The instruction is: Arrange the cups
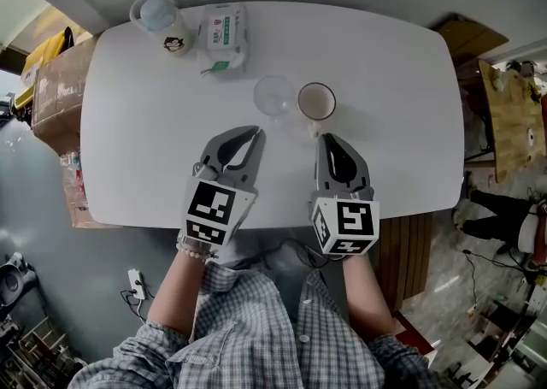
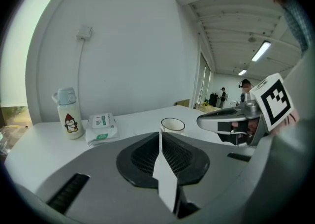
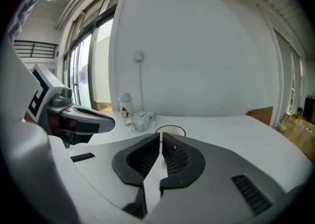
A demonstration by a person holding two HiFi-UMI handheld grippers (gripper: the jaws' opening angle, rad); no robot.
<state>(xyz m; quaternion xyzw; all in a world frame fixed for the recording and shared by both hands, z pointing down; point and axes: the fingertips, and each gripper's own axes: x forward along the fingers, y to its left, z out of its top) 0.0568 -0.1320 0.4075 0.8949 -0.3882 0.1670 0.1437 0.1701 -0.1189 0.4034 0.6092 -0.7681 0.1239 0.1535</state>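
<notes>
Take the white surface (image 1: 145,122) as a clock face in the head view, with you at 6 o'clock.

At the far left corner, near 11 o'clock, a pale bottle (image 1: 162,24) with a penguin picture stands upright. Just beside it, on its 3 o'clock side, a pack of wipes (image 1: 224,37) lies flat.

Your left tongs (image 1: 254,132) hang over the near half of the surface at about 7 o'clock and point toward 12. Their own view shows the two black pads meeting at the tips with nothing between them: they are closed and empty.

Past those tips, near the middle of the surface, a clear glass cup (image 1: 274,95) stands upright. The left tongs' tips lie at its 7 o'clock, apart from it. On the cup's 3 o'clock side a white mug (image 1: 316,102) with a dark rim stands upright, mouth up. The two are so close that you cannot tell whether they touch.

Your right tongs (image 1: 327,138) hang at about 5 o'clock and also point toward 12. Their tips sit near the mug's 6 o'clock side. In their own view the pads stand together with only a thin slit between them. They grip nothing, and the mug's rim shows just beyond them.
</notes>
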